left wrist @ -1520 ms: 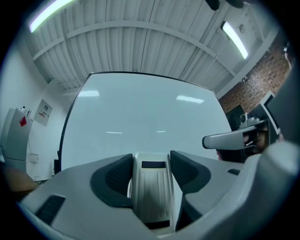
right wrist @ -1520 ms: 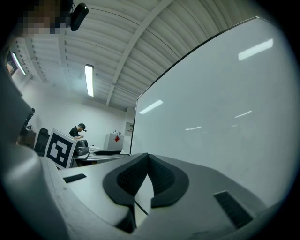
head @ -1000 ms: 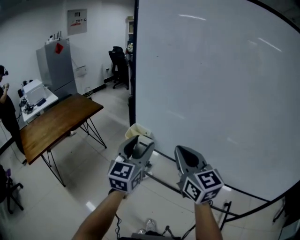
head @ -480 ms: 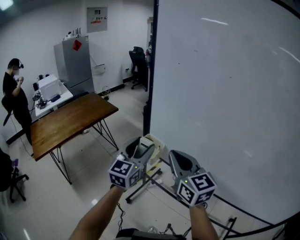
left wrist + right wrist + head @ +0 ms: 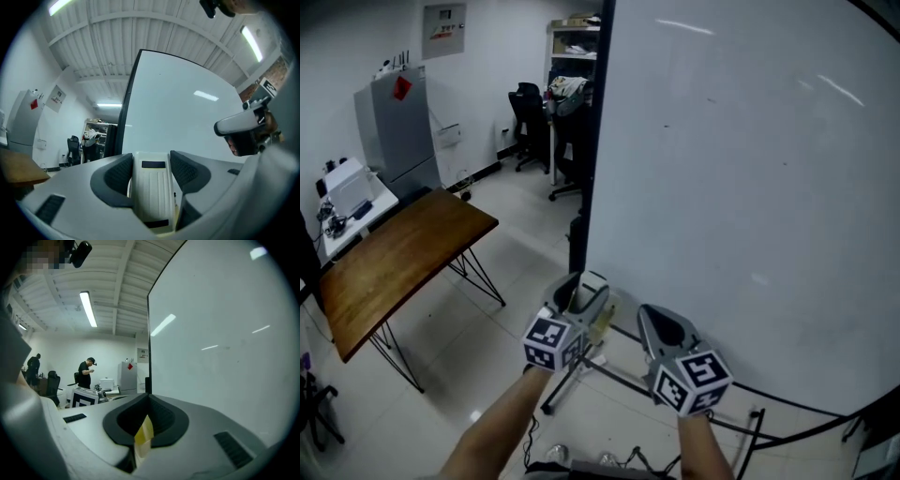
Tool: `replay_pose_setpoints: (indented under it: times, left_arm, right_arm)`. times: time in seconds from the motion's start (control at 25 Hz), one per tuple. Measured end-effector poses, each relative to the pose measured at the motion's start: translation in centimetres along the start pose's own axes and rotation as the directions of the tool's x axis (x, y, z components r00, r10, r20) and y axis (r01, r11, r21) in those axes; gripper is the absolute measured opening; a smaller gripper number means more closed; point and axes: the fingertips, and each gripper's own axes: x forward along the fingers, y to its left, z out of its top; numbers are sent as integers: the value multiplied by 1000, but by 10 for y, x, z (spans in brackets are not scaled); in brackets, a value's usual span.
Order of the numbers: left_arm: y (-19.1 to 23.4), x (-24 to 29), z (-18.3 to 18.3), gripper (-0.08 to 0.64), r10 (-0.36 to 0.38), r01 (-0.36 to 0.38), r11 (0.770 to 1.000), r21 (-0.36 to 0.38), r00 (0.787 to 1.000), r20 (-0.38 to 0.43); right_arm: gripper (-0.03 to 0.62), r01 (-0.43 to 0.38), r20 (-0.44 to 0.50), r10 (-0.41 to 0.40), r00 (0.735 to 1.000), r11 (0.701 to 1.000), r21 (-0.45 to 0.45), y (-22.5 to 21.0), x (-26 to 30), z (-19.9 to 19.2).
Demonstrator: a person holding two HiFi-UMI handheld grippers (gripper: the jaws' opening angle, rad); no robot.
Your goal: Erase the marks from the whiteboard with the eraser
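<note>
The whiteboard (image 5: pixel 750 187) fills the right of the head view, and its white face shows only a few tiny dark specks (image 5: pixel 666 125). My left gripper (image 5: pixel 577 289) is near the board's lower left corner, shut on a cream-white eraser (image 5: pixel 594 286). In the left gripper view the eraser (image 5: pixel 151 187) sits clamped lengthwise between the dark pads (image 5: pixel 117 172), with the whiteboard (image 5: pixel 178 112) ahead. My right gripper (image 5: pixel 661 321) is beside it in front of the board, shut with nothing held. In the right gripper view its jaws meet in front of the whiteboard (image 5: pixel 225 343).
A wooden table (image 5: pixel 394 262) on thin black legs stands to the left. Behind it are a grey cabinet (image 5: pixel 394 122), a black office chair (image 5: pixel 528 122) and shelves (image 5: pixel 572 56). The board's stand legs (image 5: pixel 609 375) cross the floor below the grippers. A person in black (image 5: pixel 86 373) stands far off.
Both grippers have moved along the board's lower edge and sit slightly lower. The head view has swung, and the person at the left edge has dropped out of it. The eraser stays gripped.
</note>
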Motion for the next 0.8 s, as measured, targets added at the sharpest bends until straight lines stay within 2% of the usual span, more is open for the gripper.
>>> replay_pose_setpoints:
  times: [0.2, 0.36, 0.52, 0.8]
  left_arm:
    - [5, 9, -12, 259, -56, 57, 998, -35, 998, 15]
    - [1, 6, -20, 259, -92, 92, 996, -16, 996, 19]
    - [-1, 5, -29, 259, -109, 109, 994, -10, 994, 24]
    - [3, 7, -31, 259, -120, 122, 991, -44, 992, 45]
  right_arm:
    - [-3, 106, -6, -106, 994, 994, 3, -4, -1, 2]
    - [-3, 172, -15, -171, 985, 985, 7, 0, -7, 1]
    - [-3, 203, -18, -203, 979, 979, 3, 3, -10, 2]
    - [-3, 220, -23, -220, 975, 975, -6, 7, -9, 2]
